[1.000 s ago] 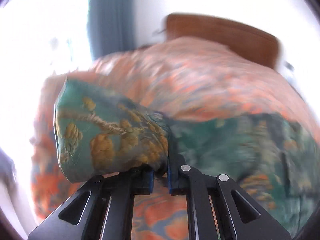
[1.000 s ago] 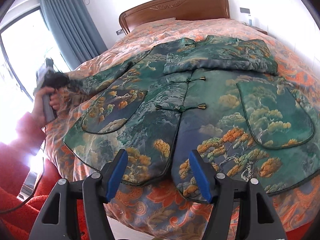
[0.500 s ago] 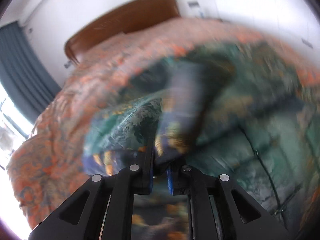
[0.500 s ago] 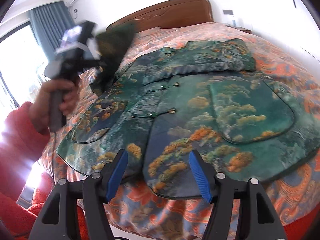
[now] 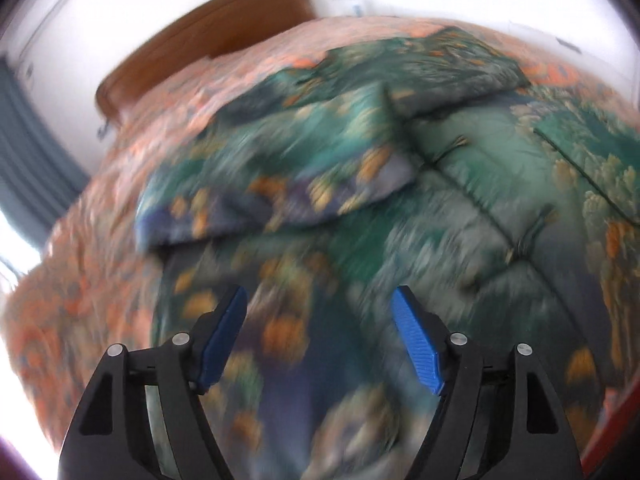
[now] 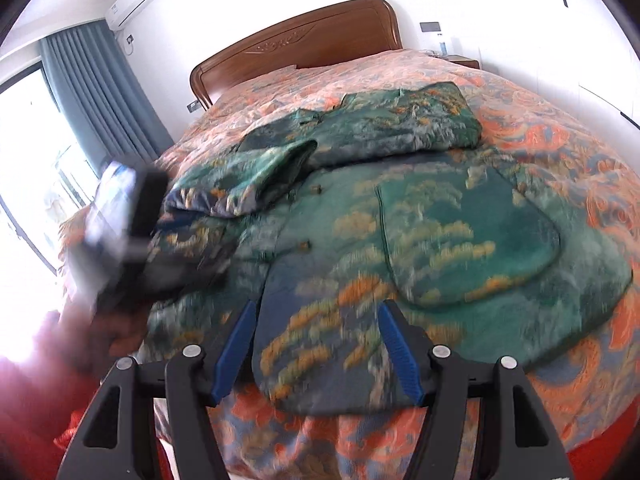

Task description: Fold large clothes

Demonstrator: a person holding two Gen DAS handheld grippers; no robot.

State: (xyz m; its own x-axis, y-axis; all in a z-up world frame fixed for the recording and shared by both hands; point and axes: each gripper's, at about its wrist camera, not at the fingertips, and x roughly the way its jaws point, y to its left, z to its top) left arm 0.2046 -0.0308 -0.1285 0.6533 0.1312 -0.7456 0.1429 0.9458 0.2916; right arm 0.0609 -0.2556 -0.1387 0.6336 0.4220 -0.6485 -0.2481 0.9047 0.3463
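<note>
Left tongs (image 5: 320,332) just opened, empty, sleeve (image 5: 280,196) folded across jacket (image 6: 460,240)

Your left gripper (image 5: 320,340) is a black plastic frame of two angled arms with triangular cut-outs, each arm carrying two round silver screw heads. Its jaws wear bright blue ribbed pads (image 5: 416,344). Your right gripper (image 6: 316,354) is built the same way: black arms, silver screws, blue pads (image 6: 400,354). In the right wrist view your left gripper shows as a blurred black block, and you wear a fuzzy red sleeve (image 6: 28,420).
</note>
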